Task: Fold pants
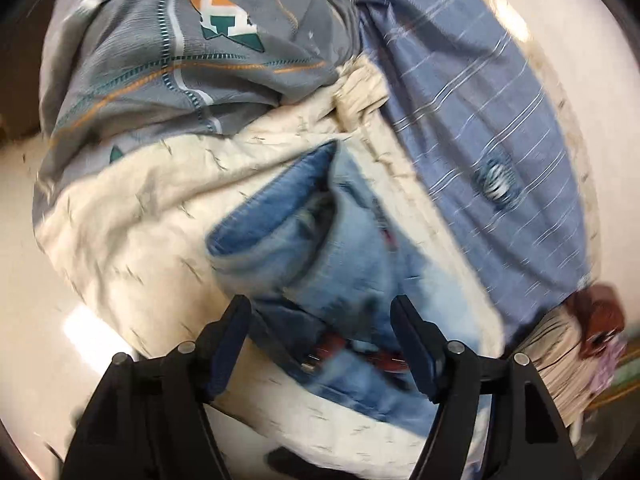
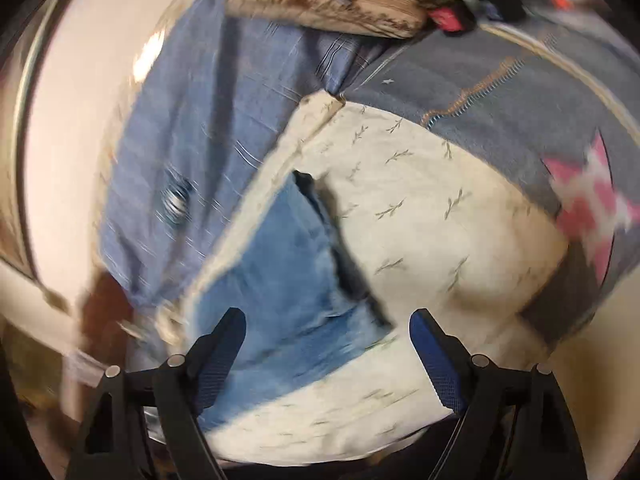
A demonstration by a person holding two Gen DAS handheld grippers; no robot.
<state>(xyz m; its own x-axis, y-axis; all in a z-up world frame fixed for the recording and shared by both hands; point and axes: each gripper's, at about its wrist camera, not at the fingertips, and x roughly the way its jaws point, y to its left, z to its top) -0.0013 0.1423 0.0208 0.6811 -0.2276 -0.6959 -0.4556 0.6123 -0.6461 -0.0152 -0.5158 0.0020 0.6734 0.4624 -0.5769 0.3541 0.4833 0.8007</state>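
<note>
Light blue denim pants lie folded on top of a cream garment with small leaf marks. In the left wrist view my left gripper stands open just above the denim's near end, its pads clear of the cloth. The right wrist view shows the same denim on the cream cloth. My right gripper is open over the denim's near edge, with nothing pressed between its pads. Both views are blurred by motion.
A blue striped garment and a grey patterned one lie behind the pile on a pale table. A folded tan cloth and a small red item sit at the back. A brown object lies at the right.
</note>
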